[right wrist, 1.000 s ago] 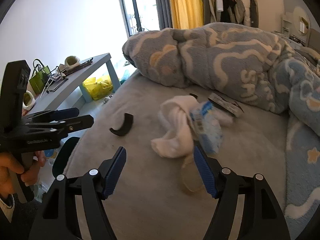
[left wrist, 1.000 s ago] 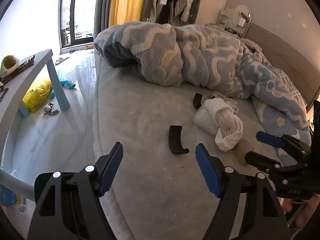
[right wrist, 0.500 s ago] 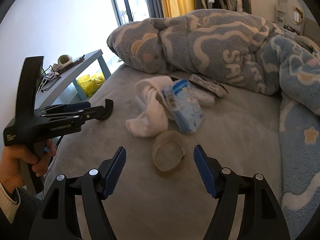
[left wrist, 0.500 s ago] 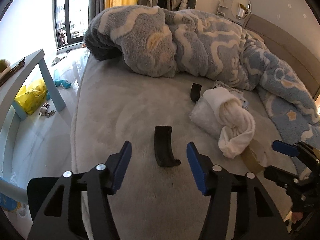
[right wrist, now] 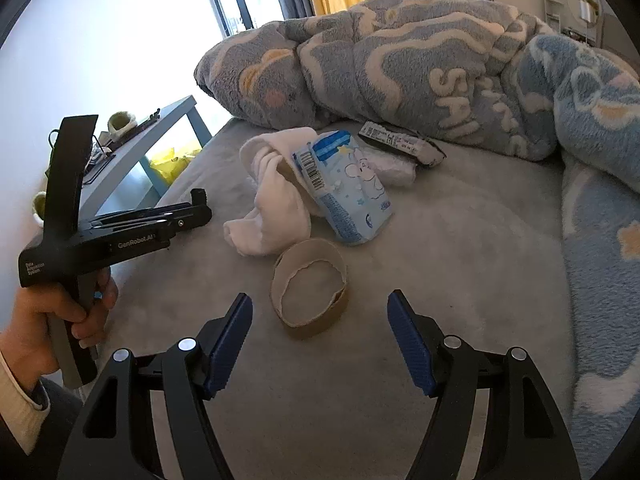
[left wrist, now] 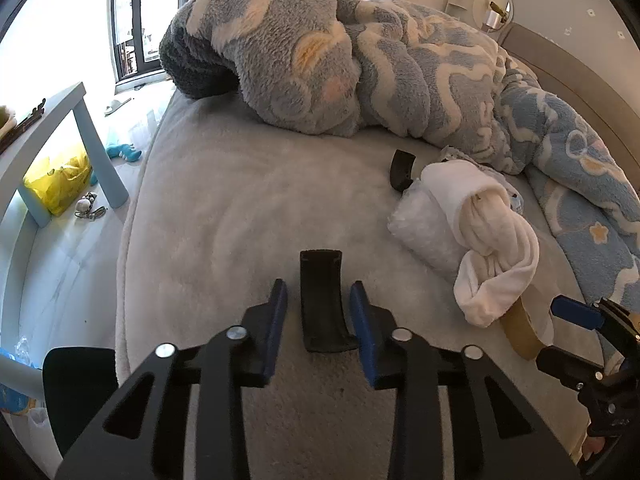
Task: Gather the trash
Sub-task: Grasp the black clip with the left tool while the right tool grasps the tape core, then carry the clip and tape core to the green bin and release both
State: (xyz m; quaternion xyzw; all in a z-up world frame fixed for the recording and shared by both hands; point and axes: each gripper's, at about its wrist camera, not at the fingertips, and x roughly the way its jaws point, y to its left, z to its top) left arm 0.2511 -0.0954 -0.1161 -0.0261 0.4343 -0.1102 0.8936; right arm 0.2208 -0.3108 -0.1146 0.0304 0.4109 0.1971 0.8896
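A curved black plastic piece [left wrist: 322, 300] lies on the grey bed between the pads of my left gripper [left wrist: 318, 284]. Its jaws are closing, and a thin gap still shows on the left side. A person's hand [right wrist: 52, 312] holds that left gripper [right wrist: 192, 208]. My right gripper [right wrist: 320, 300] stands wide, its jaws closing slightly. A torn cardboard tape ring [right wrist: 308, 288] lies untouched just ahead of its tips. Behind the ring are a rolled white cloth [right wrist: 276, 200], a blue tissue packet [right wrist: 348, 184] and a printed wrapper [right wrist: 400, 142]. A second black piece [left wrist: 401, 164] lies beside the cloth.
A bunched blue fleece blanket [left wrist: 320, 60] covers the far and right parts of the bed. Left of the bed stands a pale blue side table [left wrist: 52, 120] with a yellow bag [left wrist: 56, 180] under it. The bed's rounded edge [left wrist: 128, 280] drops to a pale floor.
My left gripper came forward and down over the black piece, and its jaws narrowed around it. My right gripper drew nearer to the cardboard ring, jaws still wide.
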